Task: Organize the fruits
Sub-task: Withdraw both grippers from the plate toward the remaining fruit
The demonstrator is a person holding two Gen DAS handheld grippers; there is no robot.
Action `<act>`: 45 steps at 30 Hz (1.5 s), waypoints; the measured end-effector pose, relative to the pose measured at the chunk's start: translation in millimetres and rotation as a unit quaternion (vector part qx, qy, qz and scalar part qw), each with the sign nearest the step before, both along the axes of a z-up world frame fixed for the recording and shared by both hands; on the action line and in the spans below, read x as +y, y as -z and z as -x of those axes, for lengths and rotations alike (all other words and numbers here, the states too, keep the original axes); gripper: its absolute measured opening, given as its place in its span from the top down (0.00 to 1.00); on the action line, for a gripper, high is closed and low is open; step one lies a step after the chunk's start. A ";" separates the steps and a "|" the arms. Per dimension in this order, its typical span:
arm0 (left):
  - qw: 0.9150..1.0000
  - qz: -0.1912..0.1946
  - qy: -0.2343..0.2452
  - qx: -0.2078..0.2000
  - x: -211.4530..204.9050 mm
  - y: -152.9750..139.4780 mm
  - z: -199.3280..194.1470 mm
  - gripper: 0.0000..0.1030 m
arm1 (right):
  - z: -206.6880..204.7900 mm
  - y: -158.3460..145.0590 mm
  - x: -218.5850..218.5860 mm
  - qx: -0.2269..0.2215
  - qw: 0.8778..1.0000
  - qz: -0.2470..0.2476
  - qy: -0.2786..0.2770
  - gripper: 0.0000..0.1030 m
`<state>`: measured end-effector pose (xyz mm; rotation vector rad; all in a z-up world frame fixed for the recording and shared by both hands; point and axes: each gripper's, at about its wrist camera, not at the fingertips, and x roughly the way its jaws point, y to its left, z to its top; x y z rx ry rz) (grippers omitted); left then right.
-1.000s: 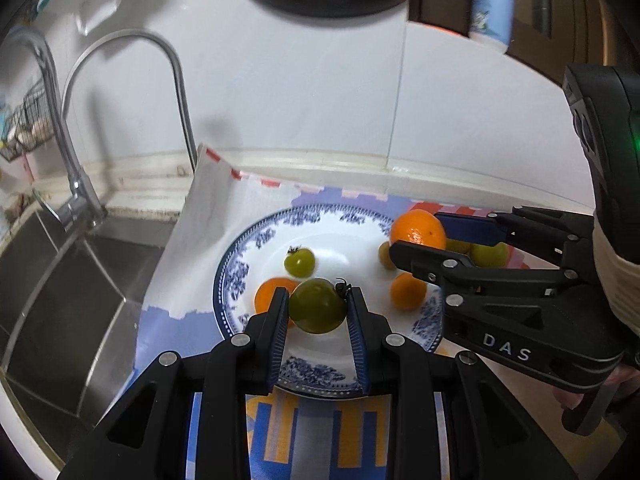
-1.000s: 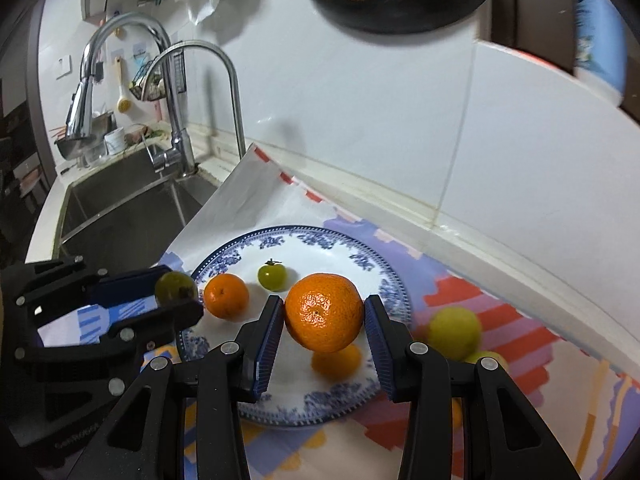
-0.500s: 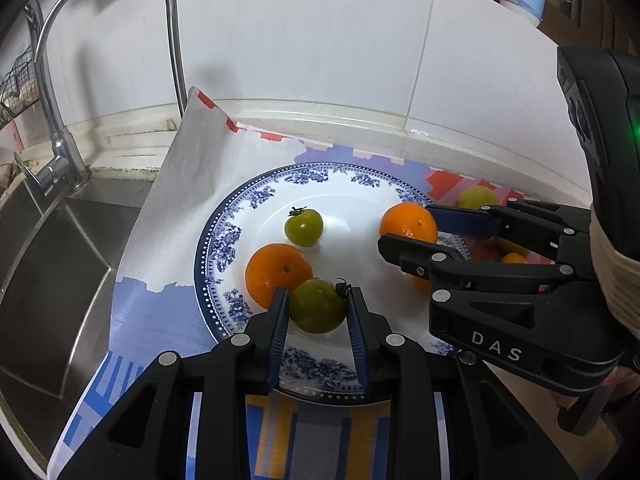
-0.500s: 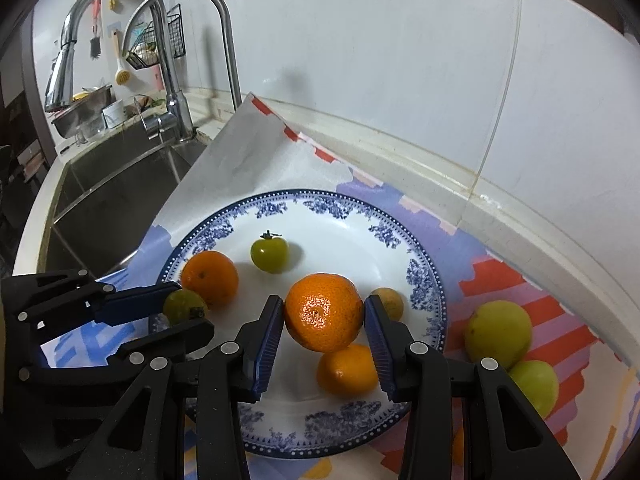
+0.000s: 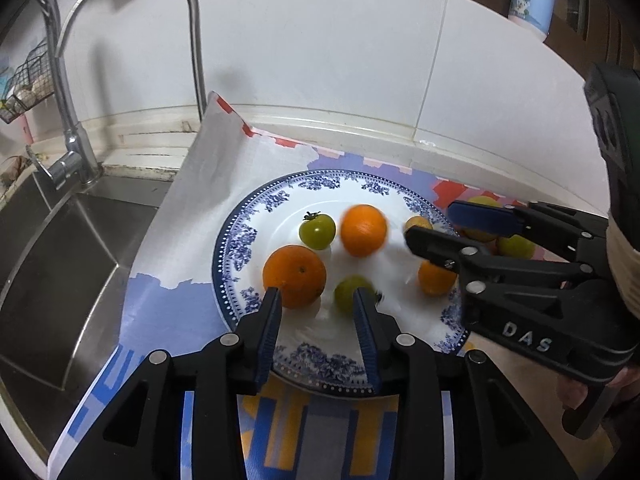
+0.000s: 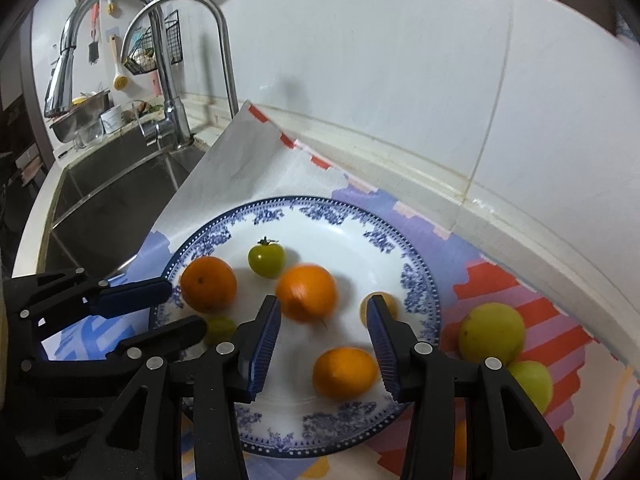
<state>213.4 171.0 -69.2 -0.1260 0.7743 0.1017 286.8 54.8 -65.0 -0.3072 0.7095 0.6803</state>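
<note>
Both fruits have left their jaws since a second ago: the green tomato (image 5: pixel 349 293) that the left hand-held gripper (image 5: pixel 318 312) clamped now lies blurred on the plate (image 5: pixel 234 240), against the tip of the right pad and no longer squeezed; the orange (image 6: pixel 307 293) that the right hand-held gripper (image 6: pixel 323 322) carried above the plate sits blurred on it, just beyond the left fingertip. Left jaws are opening, a clear gap between the blue pads, nothing held; right jaws are opening too, parted wide, nothing between them but bare plate. Both tools point steeply down at the plate from its near edge, the left one at the near left rim, the right one reaching in from the right side, its fingers over the right rim in the left wrist view; a bit of a person's hand (image 5: pixel 576 390) shows under its body. On the plate also lie a larger orange (image 5: pixel 294 276) just ahead of the left pad, a stemmed green tomato (image 5: pixel 317 231) behind it, a small orange (image 6: pixel 345 373) near the front and a small yellowish fruit (image 6: pixel 374 305) partly hidden by the right finger. Two yellow-green fruits (image 6: pixel 491 333) rest touching each other on the patterned cloth (image 6: pixel 472 264) right of the plate; the cloth covers the surface beside a sink (image 5: pixel 52 248) with its tap (image 5: pixel 72 136).
</note>
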 end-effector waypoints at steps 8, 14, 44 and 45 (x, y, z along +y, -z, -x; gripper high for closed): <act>0.999 -0.014 0.005 -0.035 -14.7 -26.6 27.5 0.58 | 32.3 -28.6 -31.1 -0.041 0.998 -0.025 0.034 0.56; 0.997 -0.019 0.030 -0.069 -38.6 -50.6 47.7 0.46 | 60.3 -51.8 -65.4 -0.063 0.994 -0.056 0.073 0.48; 0.973 -0.096 0.164 -0.133 -136.8 -46.5 69.6 0.21 | 122.7 -54.0 -188.0 -0.106 0.967 -0.050 0.226 0.22; 0.972 -0.099 0.169 -0.132 -138.0 -44.7 66.1 0.21 | 120.3 -51.4 -188.4 -0.103 0.967 -0.047 0.227 0.22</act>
